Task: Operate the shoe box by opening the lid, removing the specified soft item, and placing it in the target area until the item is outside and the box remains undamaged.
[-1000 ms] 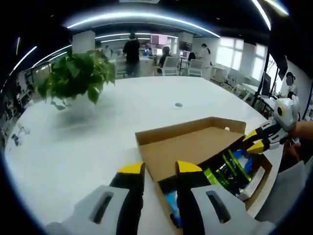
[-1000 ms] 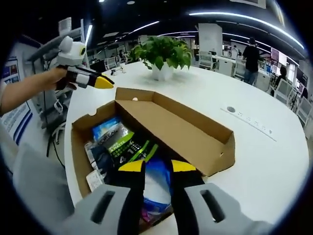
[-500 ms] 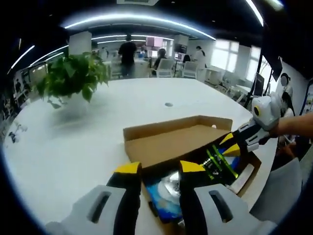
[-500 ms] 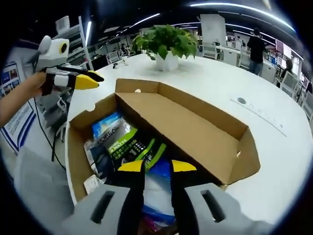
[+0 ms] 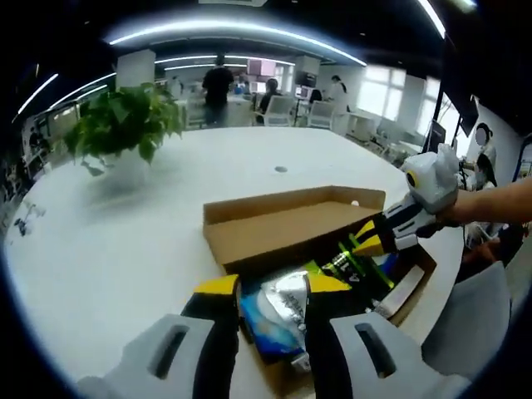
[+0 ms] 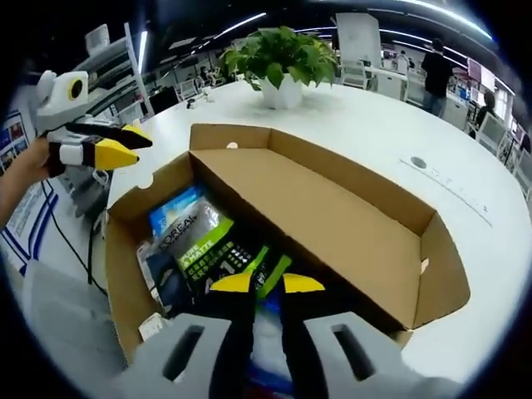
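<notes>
The right gripper (image 6: 266, 284) reaches down into the open shoe box (image 6: 349, 208), jaws narrowly apart over a green "L'OREAL" pack (image 6: 218, 248), while the left gripper (image 5: 273, 285) hovers, jaws apart.

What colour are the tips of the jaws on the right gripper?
Yellow, on black jaws. The right gripper shows them best in the right gripper view, reaching into the shoe box.

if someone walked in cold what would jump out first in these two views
The open brown cardboard shoe box on the round white table, its lid folded back and its inside crammed with glossy packets, the green and black packet on top. Next, the yellow-tipped right gripper poised low over those packets, with the left gripper hanging beside the box's far corner. Behind, a leafy green potted plant stands on the table.
</notes>
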Available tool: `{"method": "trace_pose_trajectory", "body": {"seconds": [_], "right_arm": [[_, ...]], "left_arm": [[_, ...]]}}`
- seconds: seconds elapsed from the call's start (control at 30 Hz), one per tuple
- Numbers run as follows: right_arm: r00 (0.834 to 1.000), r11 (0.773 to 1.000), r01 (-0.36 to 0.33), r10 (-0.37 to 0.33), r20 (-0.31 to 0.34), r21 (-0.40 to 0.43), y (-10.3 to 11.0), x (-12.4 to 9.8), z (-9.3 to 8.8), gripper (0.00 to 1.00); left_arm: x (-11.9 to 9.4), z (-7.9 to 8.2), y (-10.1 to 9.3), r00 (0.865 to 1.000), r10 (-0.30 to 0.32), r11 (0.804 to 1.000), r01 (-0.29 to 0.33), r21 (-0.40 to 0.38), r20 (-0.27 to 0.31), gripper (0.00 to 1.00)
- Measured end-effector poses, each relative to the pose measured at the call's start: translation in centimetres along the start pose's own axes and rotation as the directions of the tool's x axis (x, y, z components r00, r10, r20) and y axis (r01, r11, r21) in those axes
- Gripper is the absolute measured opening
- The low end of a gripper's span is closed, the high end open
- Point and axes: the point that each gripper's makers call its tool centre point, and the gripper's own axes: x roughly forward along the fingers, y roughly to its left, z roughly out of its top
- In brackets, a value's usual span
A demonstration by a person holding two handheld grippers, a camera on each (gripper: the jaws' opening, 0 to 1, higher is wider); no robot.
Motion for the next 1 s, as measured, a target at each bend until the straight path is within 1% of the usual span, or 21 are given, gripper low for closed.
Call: {"method": "trace_pose_trajectory", "body": {"seconds": [0.03, 0.07, 0.23, 0.33, 0.4, 0.43, 0.67, 0.77, 0.9, 1.0], "right_arm": [[1.0, 1.0, -0.003, 0.003, 0.0, -0.006, 0.1, -0.1, 0.0, 0.01], [1.0, 1.0, -0.005, 0.005, -0.001, -0.006, 0.2, -0.2, 0.1, 0.01], [1.0, 0.998, 0.005, -0.006, -0.013, -0.066, 0.0, -0.6, -0.2, 0.0], [1.0, 0.995, 0.01, -0.012, -0.021, -0.099, -0.1, -0.9, -0.3, 0.0], [0.999, 0.991, 0.015, -0.019, -0.028, -0.13, -0.2, -1.1, -0.5, 0.0], [0.999, 0.989, 0.017, -0.023, -0.037, -0.15, -0.3, -1.2, -0.7, 0.0], [0.998, 0.984, 0.016, -0.025, -0.049, -0.175, -0.7, -1.7, -1.2, 0.0], [0.998, 0.983, 0.018, -0.028, -0.051, -0.184, -0.9, -1.7, -1.4, 0.0], [0.997, 0.977, 0.024, -0.039, -0.068, -0.21, -1.1, -1.6, -1.9, 0.0], [0.997, 0.978, 0.023, -0.038, -0.067, -0.208, -1.1, -1.5, -1.9, 0.0]], "left_arm": [[0.1, -0.2, -0.3, 1.0, -0.005, 1.0, 0.005, 0.01, -0.013, 0.28], [0.2, -0.3, -0.4, 1.0, -0.007, 1.0, 0.007, 0.016, -0.016, 0.28], [0.8, -1.0, -1.4, 0.998, -0.031, 0.999, 0.034, 0.043, -0.06, 0.27], [1.3, -1.9, -2.1, 0.994, -0.053, 0.997, 0.059, 0.054, -0.099, 0.27], [1.6, -2.4, -2.5, 0.991, -0.067, 0.996, 0.074, 0.053, -0.119, 0.27], [1.8, -2.8, -2.7, 0.988, -0.074, 0.995, 0.083, 0.058, -0.139, 0.27], [2.8, -4.2, -3.6, 0.975, -0.103, 0.991, 0.117, 0.065, -0.195, 0.26], [3.2, -5.0, -3.8, 0.967, -0.115, 0.989, 0.133, 0.062, -0.227, 0.26], [3.7, -5.6, -3.8, 0.959, -0.125, 0.988, 0.143, 0.052, -0.253, 0.26], [4.0, -5.9, -3.8, 0.955, -0.132, 0.988, 0.149, 0.044, -0.266, 0.25]]}}
